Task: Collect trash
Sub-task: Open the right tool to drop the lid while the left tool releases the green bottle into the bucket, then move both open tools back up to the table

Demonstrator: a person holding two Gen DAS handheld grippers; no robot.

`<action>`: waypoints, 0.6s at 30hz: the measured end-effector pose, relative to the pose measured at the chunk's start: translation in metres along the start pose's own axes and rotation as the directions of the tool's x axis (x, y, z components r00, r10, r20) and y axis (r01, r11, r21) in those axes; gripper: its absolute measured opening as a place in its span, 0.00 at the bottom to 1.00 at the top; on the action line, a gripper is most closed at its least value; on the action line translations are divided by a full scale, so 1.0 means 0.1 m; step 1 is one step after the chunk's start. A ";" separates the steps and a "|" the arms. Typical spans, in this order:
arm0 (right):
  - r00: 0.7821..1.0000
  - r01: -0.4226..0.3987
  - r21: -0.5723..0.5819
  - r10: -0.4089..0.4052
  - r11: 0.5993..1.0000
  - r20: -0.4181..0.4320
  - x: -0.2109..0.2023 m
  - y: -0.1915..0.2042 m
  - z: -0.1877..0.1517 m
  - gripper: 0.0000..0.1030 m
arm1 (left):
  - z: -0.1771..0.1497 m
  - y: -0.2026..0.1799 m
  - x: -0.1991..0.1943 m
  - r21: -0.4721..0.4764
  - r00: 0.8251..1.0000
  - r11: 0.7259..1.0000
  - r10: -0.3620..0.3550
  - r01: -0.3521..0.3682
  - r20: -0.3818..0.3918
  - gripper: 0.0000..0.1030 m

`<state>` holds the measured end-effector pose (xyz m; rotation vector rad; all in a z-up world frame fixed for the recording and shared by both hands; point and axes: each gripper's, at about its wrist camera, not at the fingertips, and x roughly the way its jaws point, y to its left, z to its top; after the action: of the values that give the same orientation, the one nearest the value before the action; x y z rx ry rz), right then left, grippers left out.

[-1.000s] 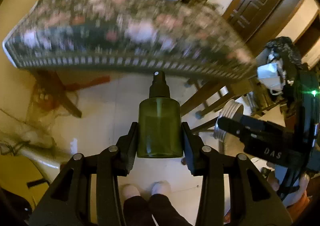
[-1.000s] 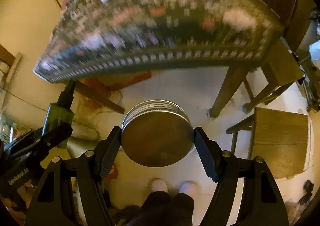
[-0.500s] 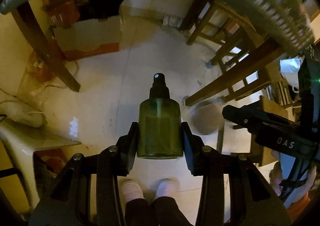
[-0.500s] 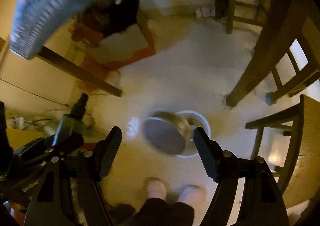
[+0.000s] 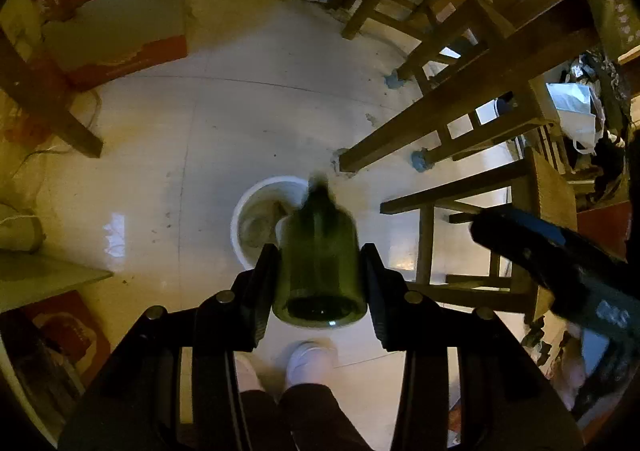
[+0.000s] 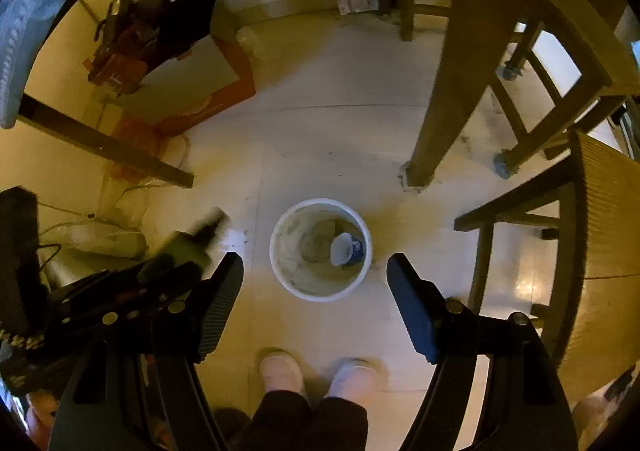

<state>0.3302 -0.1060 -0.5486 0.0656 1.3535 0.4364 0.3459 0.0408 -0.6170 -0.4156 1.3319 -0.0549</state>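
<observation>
While right gripper [image 6: 315,263] hangs wide and empty, bucket [image 6: 320,294] at its 12 o'clock, left gripper [image 5: 319,253] jaws have just been opening, green bottle [image 5: 320,275] loose between them, not yet binned.

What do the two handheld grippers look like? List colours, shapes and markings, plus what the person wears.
The left gripper is black, with two angular arms, round silver pivot pins and flat fingers. The right gripper is built the same; its fingers have a fine cross-hatched pad texture with a bluish sheen. Seen from the left wrist view, its side bears blurred pale lettering. The person wears dark trousers and pale shoes.
</observation>
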 end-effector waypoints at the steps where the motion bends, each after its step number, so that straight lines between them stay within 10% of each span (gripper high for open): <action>1: 1.000 0.002 0.007 -0.002 1.000 0.003 -0.02 -0.01 0.00 0.69 | 0.02 -0.01 0.04 0.003 1.000 1.000 0.008 -0.008 -0.008 0.46; 18: 0.998 0.002 -0.006 -0.002 1.000 0.068 -0.92 0.29 0.25 0.69 | 0.26 -0.34 -1.13 0.081 0.998 0.995 0.048 -0.051 0.039 0.46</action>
<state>0.3323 -0.1059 -0.4487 0.0731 1.2846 0.4332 0.3497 0.0470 -0.4965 -0.3126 1.2980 -0.0600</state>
